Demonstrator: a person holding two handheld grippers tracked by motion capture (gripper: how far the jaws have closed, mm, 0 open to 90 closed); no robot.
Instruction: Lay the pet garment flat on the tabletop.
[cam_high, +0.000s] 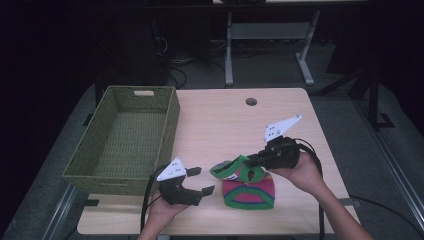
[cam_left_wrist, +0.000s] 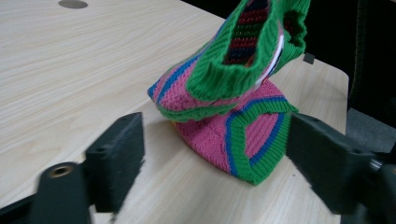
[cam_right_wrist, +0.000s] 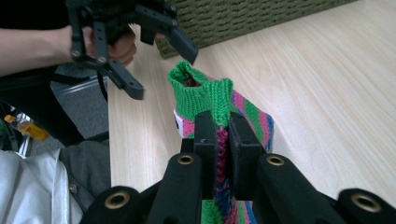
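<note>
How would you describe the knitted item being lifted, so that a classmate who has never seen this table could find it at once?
Start at the woven basket on the left of the wooden table, then look right along the near edge. There the right gripper pinches a knitted piece and lifts it off a second one lying flat. Both have pink, blue and green stripes; this one alone is raised, its green cuff hanging open.

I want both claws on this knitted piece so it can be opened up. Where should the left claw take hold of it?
On the raised green ribbed cuff, coming in from its left. The right claw already pinches the knitted piece and lifts that end off the table, so the cuff stands free facing the open left claw.
</note>
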